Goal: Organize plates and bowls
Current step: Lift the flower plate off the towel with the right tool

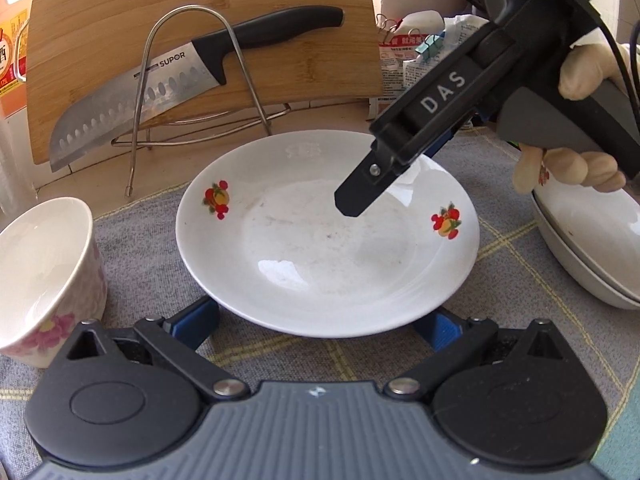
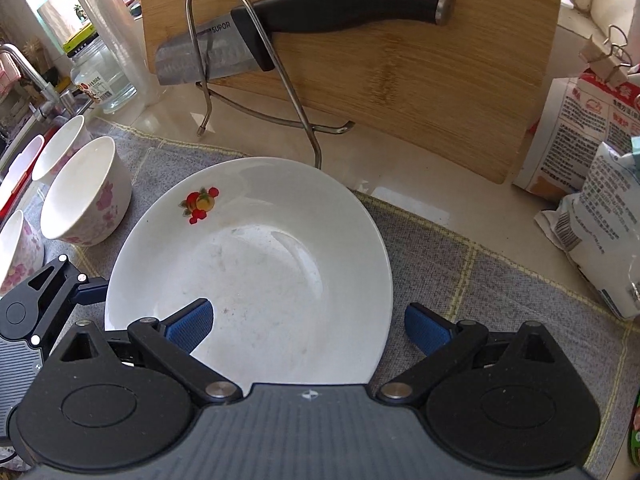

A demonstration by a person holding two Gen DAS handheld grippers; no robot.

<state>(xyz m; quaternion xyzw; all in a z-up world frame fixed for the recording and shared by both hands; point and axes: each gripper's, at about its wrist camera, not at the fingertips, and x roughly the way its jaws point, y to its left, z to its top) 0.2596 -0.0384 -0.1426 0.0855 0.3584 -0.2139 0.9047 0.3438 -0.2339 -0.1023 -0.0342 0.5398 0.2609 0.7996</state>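
A white plate with red fruit motifs (image 1: pixel 328 248) lies on a grey checked cloth (image 1: pixel 280 356); it also shows in the right wrist view (image 2: pixel 256 280). My left gripper (image 1: pixel 316 324) is open, its blue pads spread at the plate's near rim, partly hidden under it. My right gripper (image 2: pixel 308 326) is open, straddling the plate's right rim: one pad (image 2: pixel 192 324) over the plate, the other (image 2: pixel 428 326) outside it. The right gripper also shows in the left wrist view (image 1: pixel 356 200), over the plate. White floral bowls stand to the left (image 2: pixel 86 196) (image 1: pixel 44 276).
A bamboo cutting board (image 2: pixel 400 68) leans behind with a SUPOR knife (image 2: pixel 320 12) in a wire rack (image 2: pixel 288 92). Stacked white dishes (image 1: pixel 592 248) sit at the right. Paper bags (image 2: pixel 600 216) stand right; a jar (image 2: pixel 104 80) and sink tap (image 2: pixel 24 68) far left.
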